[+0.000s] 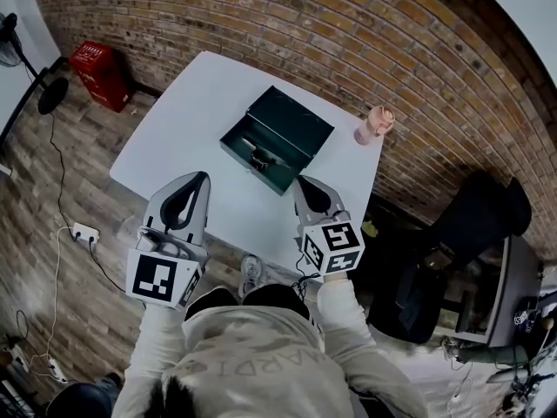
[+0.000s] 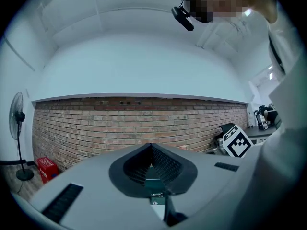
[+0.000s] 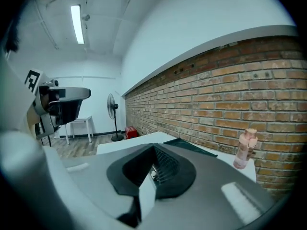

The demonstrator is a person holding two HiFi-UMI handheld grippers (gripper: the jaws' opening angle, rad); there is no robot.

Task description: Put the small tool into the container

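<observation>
An open dark green container (image 1: 277, 138) lies in the middle of the white table (image 1: 174, 138), lid folded back. A small metal tool (image 1: 261, 158) rests inside its tray. My left gripper (image 1: 204, 176) hangs over the table's near edge, left of the container, fingertips together and empty. My right gripper (image 1: 298, 181) is just short of the container's near corner, also shut with nothing held. In the left gripper view the container (image 2: 154, 186) shows through the closed jaws of that gripper (image 2: 151, 145). The right gripper view shows its gripper (image 3: 154, 147) shut, with the container's lid (image 3: 192, 146) beyond.
A pink bottle (image 1: 374, 124) stands at the table's far right corner, close to the brick wall (image 1: 287, 24). A red crate (image 1: 100, 72) and a fan (image 1: 48, 94) are on the floor at left, a power strip (image 1: 84, 232) nearer. Dark furniture (image 1: 487, 212) crowds the right.
</observation>
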